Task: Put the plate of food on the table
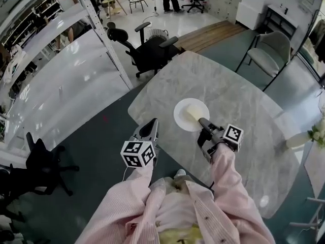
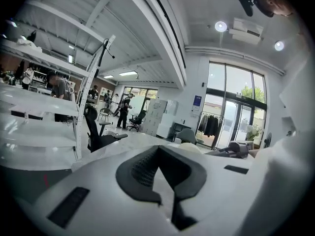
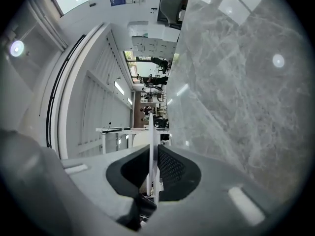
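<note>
Marble-grey table (image 1: 244, 100) carries little. A white plate (image 1: 189, 111) of pale food sits over its middle, though whether it rests on the stone I cannot tell. The right gripper (image 1: 204, 124) is clamped on the plate's near rim. The left gripper (image 1: 151, 126) hovers at the table's near edge, its jaws together and empty. A black office chair (image 1: 150, 52) and a grey chair (image 1: 269, 52) stand along the far side, well apart from the plate.

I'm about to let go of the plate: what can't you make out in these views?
- What the food is: head view, too small and pale; right gripper view shows the plate edge-on.
- Whether the plate touches the table: head view looks down; right gripper covers its rim.
</note>
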The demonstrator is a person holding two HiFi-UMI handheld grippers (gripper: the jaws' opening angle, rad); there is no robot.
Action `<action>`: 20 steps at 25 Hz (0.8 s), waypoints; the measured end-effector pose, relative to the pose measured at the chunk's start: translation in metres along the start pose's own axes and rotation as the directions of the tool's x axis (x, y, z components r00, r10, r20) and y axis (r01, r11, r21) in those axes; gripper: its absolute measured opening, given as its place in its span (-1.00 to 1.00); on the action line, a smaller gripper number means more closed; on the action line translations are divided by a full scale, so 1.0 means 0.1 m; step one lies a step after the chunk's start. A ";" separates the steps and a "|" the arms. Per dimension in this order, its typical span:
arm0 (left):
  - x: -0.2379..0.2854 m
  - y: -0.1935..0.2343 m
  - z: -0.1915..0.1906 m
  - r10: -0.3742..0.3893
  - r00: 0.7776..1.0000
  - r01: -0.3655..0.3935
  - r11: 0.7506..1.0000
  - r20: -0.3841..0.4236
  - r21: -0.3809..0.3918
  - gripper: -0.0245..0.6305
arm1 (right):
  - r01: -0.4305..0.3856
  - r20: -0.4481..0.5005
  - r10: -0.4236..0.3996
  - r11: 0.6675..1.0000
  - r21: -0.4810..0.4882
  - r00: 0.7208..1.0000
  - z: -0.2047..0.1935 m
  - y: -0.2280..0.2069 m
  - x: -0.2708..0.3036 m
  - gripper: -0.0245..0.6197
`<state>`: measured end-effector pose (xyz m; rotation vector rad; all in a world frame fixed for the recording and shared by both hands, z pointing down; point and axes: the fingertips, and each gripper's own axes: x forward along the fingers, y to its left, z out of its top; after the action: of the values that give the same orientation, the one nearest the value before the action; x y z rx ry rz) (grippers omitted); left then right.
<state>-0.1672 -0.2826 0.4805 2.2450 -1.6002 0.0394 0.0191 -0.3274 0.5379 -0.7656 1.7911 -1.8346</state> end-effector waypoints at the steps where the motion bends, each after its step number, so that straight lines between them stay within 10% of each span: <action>1: 0.07 0.01 -0.03 -0.005 1.000 0.005 1.000 -0.013 -0.005 -0.93 | 0.000 0.003 0.000 1.000 -0.008 1.000 0.05 -0.03 0.04 -0.84; 20: 1.22 0.37 -0.73 -0.068 0.960 0.039 0.993 -0.271 -0.111 -0.93 | 0.152 0.090 -0.153 0.988 0.021 0.984 0.62 -0.88 0.64 -0.84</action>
<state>-0.1438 -0.3802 0.5876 2.0962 -1.3631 0.2365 0.0180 -0.4127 0.6298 -0.9894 1.7009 -1.8734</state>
